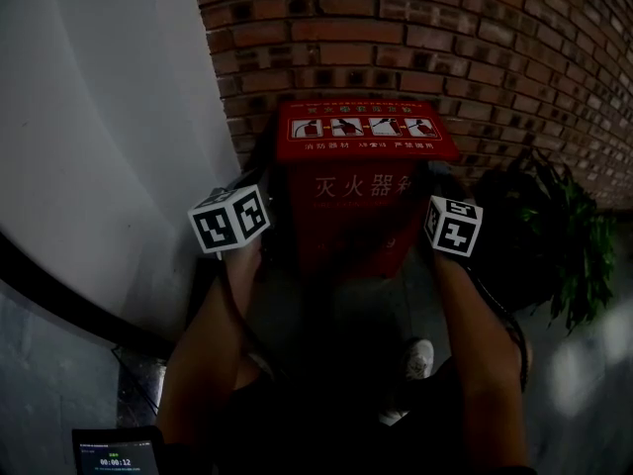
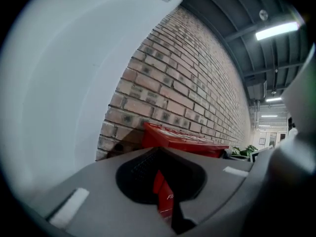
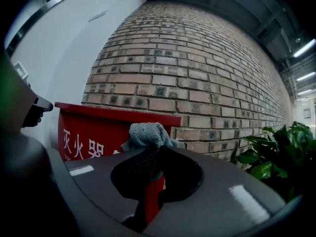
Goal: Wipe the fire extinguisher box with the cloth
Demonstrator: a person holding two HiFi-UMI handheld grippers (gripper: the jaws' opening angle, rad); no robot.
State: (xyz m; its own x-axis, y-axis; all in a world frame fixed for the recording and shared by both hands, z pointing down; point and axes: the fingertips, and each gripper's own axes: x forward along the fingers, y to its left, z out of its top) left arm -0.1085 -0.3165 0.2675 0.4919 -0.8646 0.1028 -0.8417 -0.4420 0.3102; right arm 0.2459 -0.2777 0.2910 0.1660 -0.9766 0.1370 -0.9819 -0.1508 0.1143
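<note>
The red fire extinguisher box [image 1: 361, 181] stands on the floor against the brick wall, with white characters on its front and lid. My left gripper [image 2: 158, 151] is at the box's left side, jaws together with nothing between them; its marker cube [image 1: 229, 218] shows in the head view. My right gripper [image 3: 155, 151] is at the box's right upper corner, shut on a grey cloth [image 3: 146, 134] that bunches above the jaw tips next to the lid's edge. Its marker cube [image 1: 453, 224] sits right of the box. The scene is dim, and both jaw tips are hidden in the head view.
A brick wall [image 1: 445, 38] runs behind the box and a white curved wall [image 1: 99, 117] rises at the left. A green potted plant [image 1: 559, 236] stands close on the right. A shoe [image 1: 419, 357] and a small screen [image 1: 117, 453] are below.
</note>
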